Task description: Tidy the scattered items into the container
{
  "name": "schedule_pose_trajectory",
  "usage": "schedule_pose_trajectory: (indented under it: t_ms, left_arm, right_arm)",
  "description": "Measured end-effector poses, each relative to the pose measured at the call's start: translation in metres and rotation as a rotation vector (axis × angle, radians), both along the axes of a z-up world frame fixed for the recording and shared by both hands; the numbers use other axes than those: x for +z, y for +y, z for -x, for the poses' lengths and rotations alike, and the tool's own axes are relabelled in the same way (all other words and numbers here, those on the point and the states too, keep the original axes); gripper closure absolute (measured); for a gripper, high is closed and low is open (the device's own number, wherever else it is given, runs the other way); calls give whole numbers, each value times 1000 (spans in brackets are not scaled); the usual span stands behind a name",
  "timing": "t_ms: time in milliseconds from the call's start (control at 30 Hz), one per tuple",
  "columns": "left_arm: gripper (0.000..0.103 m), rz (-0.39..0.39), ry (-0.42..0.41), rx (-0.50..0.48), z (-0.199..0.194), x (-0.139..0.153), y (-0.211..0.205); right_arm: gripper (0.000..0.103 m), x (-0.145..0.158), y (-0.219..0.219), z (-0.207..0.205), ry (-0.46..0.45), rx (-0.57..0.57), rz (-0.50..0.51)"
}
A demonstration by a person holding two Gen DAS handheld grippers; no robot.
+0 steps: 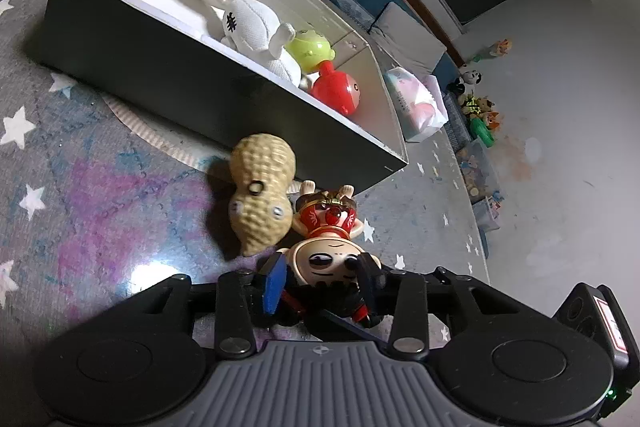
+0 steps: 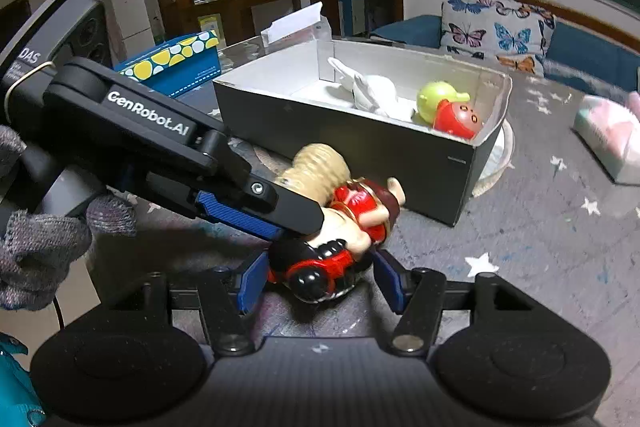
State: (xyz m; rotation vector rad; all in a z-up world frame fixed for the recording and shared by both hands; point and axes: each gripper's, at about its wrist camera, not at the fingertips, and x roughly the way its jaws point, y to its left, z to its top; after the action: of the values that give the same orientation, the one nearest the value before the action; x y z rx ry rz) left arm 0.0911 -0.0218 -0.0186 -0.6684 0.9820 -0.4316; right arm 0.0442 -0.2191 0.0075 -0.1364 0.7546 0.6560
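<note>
A doll in a red dress (image 1: 328, 219) lies on the star carpet beside a peanut-shaped toy (image 1: 260, 195), just in front of the dark box (image 1: 160, 67). My left gripper (image 1: 322, 283) stands open with the doll's head between its fingers; its blue pad is a little clear of the face. In the right wrist view the doll (image 2: 360, 207) lies with its black hair toward me, and my right gripper (image 2: 320, 283) is shut on that head, a pad on each side. The box (image 2: 340, 143) holds a white rabbit (image 1: 244, 23), a green toy (image 1: 310, 49) and a red toy (image 1: 336, 91).
A pink and white package (image 1: 416, 103) lies past the box's right end. A blue box with yellow dots (image 2: 176, 63) stands behind the box. A paper plate (image 1: 152, 131) sticks out from under the box. A gloved hand (image 2: 40, 247) holds the left gripper.
</note>
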Motion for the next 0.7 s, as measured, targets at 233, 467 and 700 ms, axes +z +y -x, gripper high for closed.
schedule_pose_trajectory:
  t_ms: [233,467,700]
  left_arm:
    - [59,-10,-11,-5,0,0,-1]
    - [59,-18,-20,-12,0,0,-3]
    - [59,-28,-27,-28,1,0,-3]
  right_arm:
    - [43,-4,-1,-2,11,-9,-29]
    - [42,-7,-4,-6,49,-23,-73]
    - [42,-8,-2,-4,49,-33,-91]
